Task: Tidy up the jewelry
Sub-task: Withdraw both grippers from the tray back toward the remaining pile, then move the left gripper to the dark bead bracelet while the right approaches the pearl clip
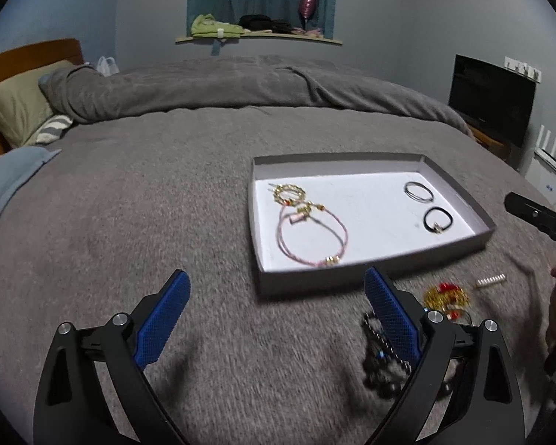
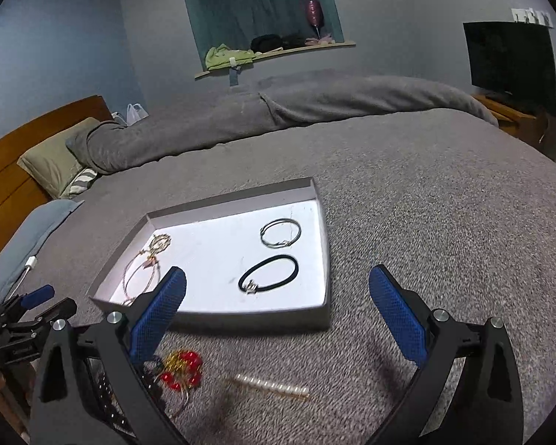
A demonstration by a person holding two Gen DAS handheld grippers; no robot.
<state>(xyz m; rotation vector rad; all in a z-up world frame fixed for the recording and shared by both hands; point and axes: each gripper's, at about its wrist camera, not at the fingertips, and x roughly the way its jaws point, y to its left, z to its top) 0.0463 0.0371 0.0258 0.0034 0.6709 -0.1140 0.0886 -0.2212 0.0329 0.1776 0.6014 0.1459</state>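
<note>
While four pieces already lie in the shallow grey cardboard tray with a white floor, three remain loose on the grey fleece bed cover just outside the tray's near wall, so the sorting looks a little over half done, at the point of choosing the next pickup. Both the left gripper and the right gripper hang above the bed cover with jaws spread wide and nothing between them.

Nearest the right gripper is the slim gold-and-pearl bar clip, lying flat with its long axis running roughly along the tray's near wall; which end is the clasp I cannot tell through the blur. Beside it, toward the tray's near-left corner, sits the tangled gold-wire piece with red beads, and by the left gripper's right finger a dark beaded chain lies heaped.

Taking the clip would call for lowering the right jaws across its narrow width, turned square to its length.

Inside the tray, a pink cord bracelet and gold ring-shaped piece keep to the left side; a thin silver wire hoop and black elastic band keep to the right.
</note>
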